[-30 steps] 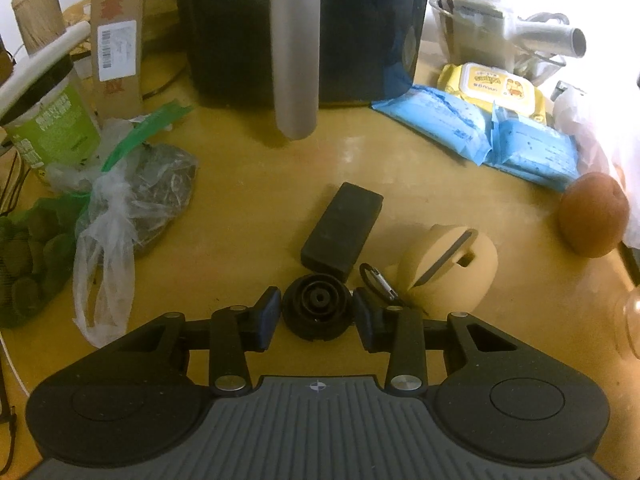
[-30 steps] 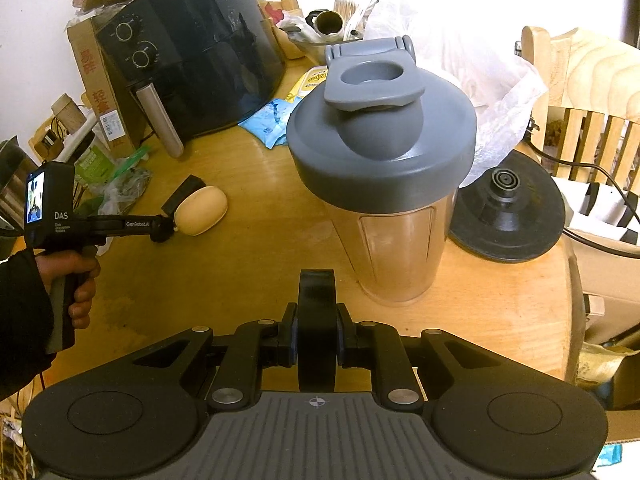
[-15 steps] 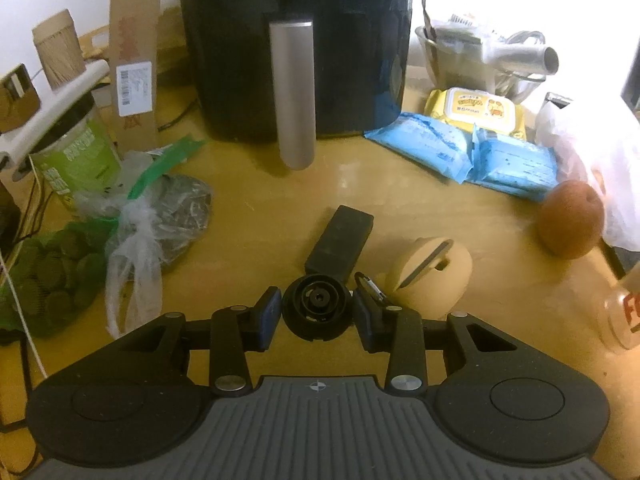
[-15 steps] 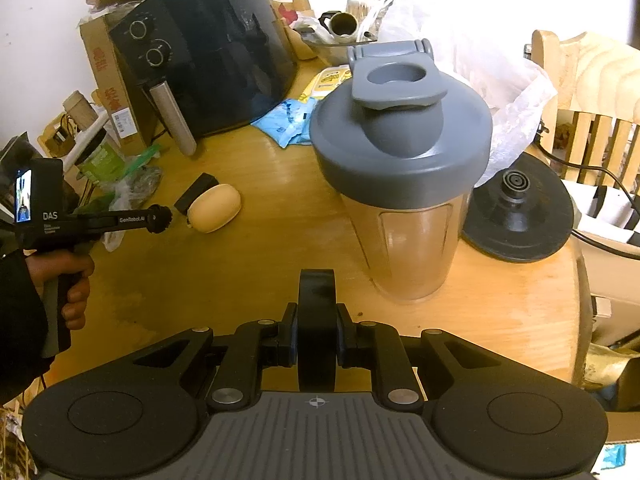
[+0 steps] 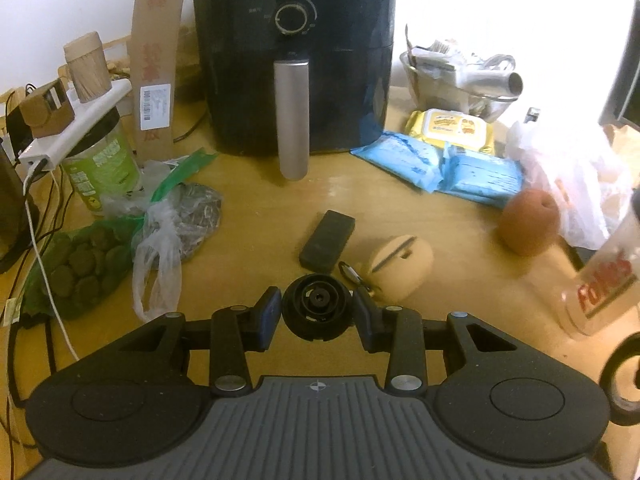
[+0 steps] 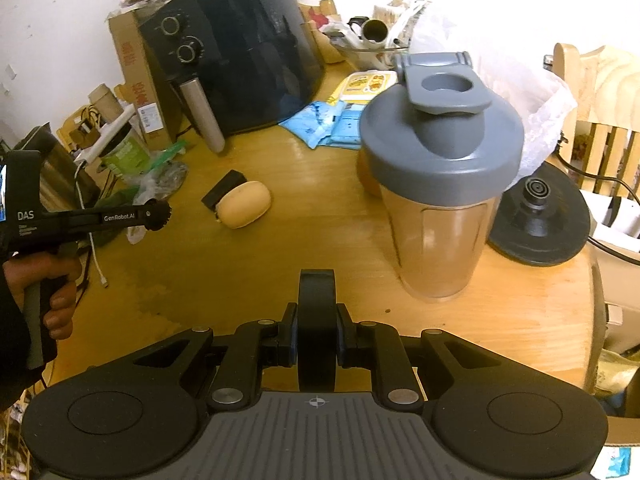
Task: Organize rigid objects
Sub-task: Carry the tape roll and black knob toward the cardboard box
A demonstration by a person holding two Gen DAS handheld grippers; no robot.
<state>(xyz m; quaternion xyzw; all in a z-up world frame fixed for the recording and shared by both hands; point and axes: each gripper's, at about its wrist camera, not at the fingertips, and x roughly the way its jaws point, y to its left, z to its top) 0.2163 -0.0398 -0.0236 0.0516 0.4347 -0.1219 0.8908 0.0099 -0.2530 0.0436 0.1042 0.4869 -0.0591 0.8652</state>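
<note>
A honey-yellow wooden tabletop (image 5: 248, 224) carries a glossy black air fryer (image 5: 292, 56) with a brushed silver handle (image 5: 294, 120). Near the tabletop's middle lie a matte black rectangular block (image 5: 327, 240) and a pale tan rounded case (image 5: 400, 264) with a dark slit. Blue printed wipe packets (image 5: 444, 168) and a yellow-lidded wipe pack (image 5: 448, 126) lie toward its far edge. The clear shaker cup (image 6: 436, 240) wears a slate-grey lid (image 6: 440, 136). A ribbed black round cap (image 5: 318, 306) shows concentric rings.

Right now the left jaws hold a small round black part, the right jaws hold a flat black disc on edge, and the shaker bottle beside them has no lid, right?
One slip: the shaker bottle does have a lid, a grey one with a flip cap, seen in the right wrist view. The round black part and the disc are as you say.
</note>
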